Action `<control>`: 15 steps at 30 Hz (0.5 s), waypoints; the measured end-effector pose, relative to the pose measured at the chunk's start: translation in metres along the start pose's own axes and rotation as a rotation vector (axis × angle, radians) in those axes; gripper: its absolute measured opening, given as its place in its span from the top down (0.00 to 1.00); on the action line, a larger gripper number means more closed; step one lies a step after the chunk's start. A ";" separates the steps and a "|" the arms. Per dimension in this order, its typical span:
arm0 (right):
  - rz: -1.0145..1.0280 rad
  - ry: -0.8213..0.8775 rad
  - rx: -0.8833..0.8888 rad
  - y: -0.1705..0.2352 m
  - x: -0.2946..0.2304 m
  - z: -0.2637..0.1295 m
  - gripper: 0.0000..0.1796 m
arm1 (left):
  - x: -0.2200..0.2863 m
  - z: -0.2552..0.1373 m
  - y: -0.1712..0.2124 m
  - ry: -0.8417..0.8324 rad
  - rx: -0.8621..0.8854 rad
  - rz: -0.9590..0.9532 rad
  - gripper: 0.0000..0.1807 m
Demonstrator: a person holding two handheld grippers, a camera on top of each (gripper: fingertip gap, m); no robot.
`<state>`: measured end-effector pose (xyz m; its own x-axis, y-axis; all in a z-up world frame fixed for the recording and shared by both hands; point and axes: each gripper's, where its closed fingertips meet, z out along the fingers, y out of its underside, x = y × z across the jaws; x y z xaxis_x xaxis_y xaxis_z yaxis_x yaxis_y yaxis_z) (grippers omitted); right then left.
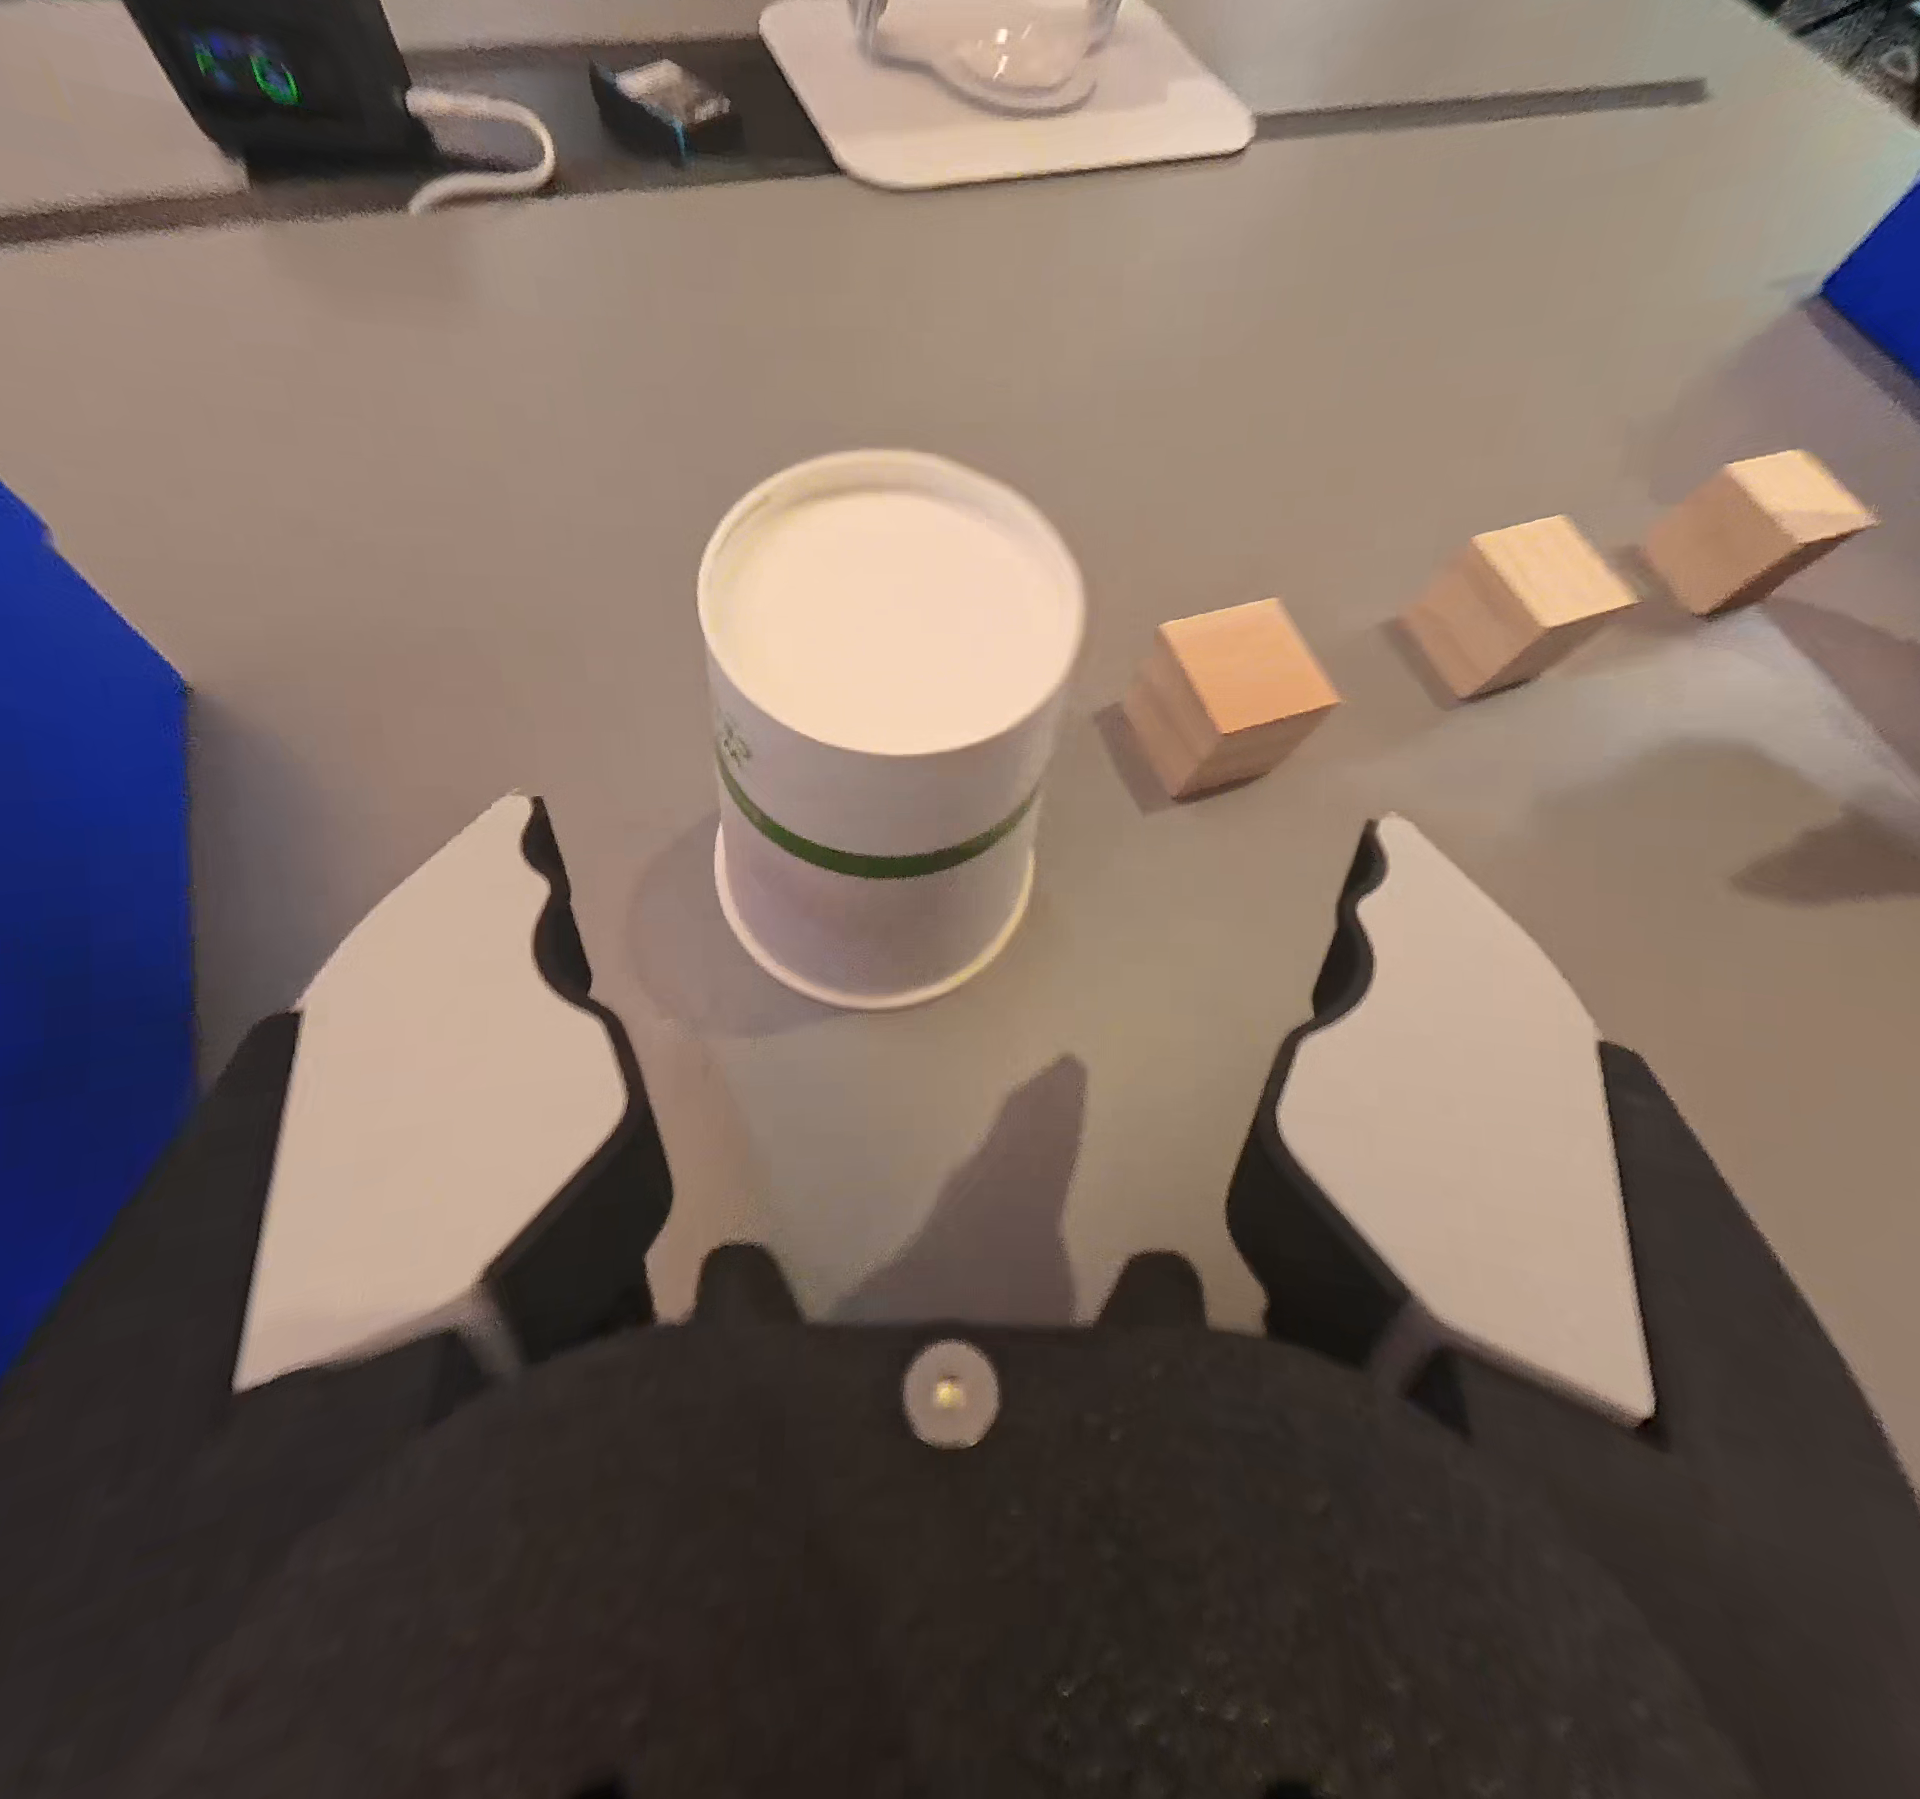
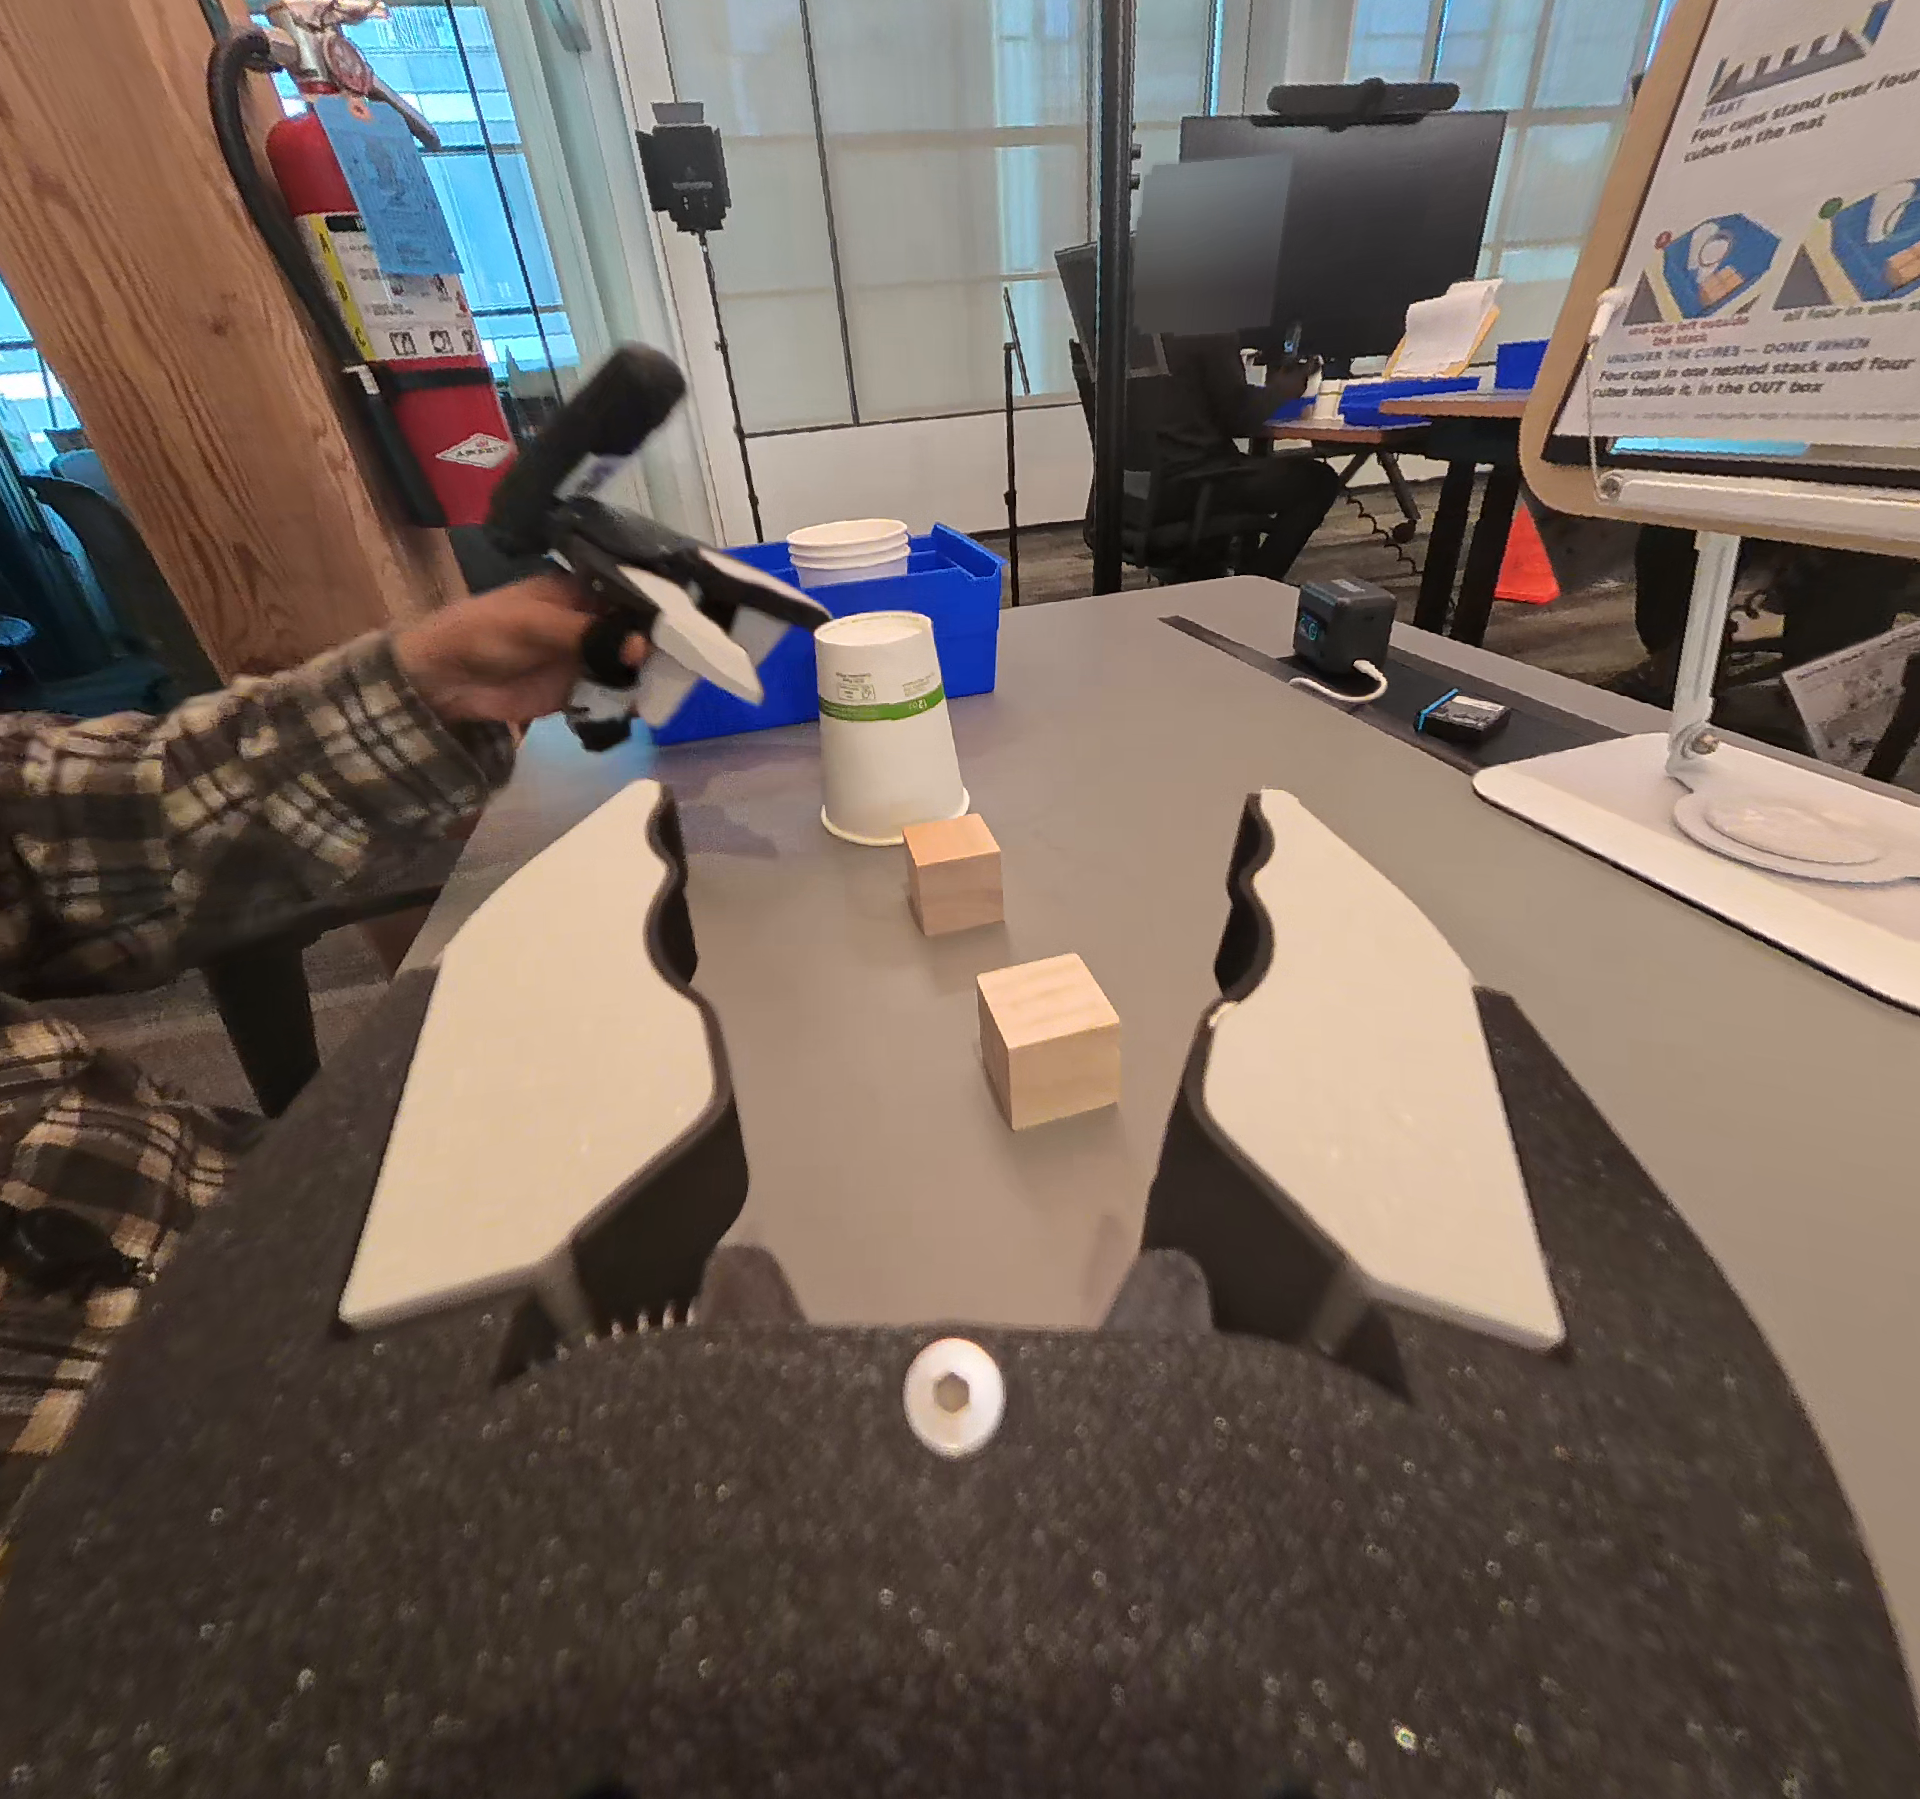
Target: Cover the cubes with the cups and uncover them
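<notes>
Cup (image 1: pixel 883 731) inverted on grey table (image 1: pixel 416 399), three cubes (image 1: pixel 1231 695) beside, seemingly office.

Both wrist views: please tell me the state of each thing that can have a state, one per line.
White paper cup with green band: upside down on the grey table, not gripped.
Three bare wooden cubes: uncovered, in a row.
Stack of white paper cups: nested, upright in the blue plastic bin.
Left gripper: open, empty.
Right gripper: open, empty.
</notes>
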<state>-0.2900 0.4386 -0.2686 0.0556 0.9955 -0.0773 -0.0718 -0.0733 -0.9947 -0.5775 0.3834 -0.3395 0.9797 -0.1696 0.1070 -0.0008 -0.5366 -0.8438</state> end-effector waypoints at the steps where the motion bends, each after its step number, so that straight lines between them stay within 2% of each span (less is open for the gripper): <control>1: 0.002 0.000 0.001 0.002 0.001 -0.001 0.45 | 0.004 -0.014 -0.008 0.008 0.012 0.027 0.25; 3: 0.014 -0.004 -0.006 0.005 0.001 -0.003 0.44 | 0.002 -0.048 -0.028 -0.012 0.030 0.104 0.27; 5: 0.007 -0.013 -0.009 0.005 -0.002 -0.004 0.44 | -0.016 -0.085 -0.051 -0.072 0.029 0.215 0.34; 8: 0.004 -0.038 -0.005 0.003 -0.008 -0.002 0.44 | -0.055 -0.124 -0.077 -0.096 -0.068 0.352 0.45; 10: -0.002 -0.055 -0.016 0.004 -0.013 0.001 0.44 | -0.081 -0.134 -0.084 -0.066 -0.161 0.421 0.57; 12: -0.008 -0.066 -0.039 0.009 -0.016 0.004 0.44 | -0.101 -0.133 -0.080 -0.003 -0.260 0.464 0.65; 14: -0.003 -0.073 -0.059 0.014 -0.016 0.005 0.44 | -0.120 -0.125 -0.063 0.032 -0.394 0.528 0.73; 15: 0.002 -0.076 -0.065 0.016 -0.016 0.006 0.45 | -0.130 -0.120 -0.052 0.030 -0.463 0.569 0.74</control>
<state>-0.2977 0.4219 -0.2830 -0.0202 0.9969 -0.0762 -0.0068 -0.0763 -0.9971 -0.7287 0.3341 -0.2462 0.7964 -0.5451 -0.2619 -0.5990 -0.6516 -0.4655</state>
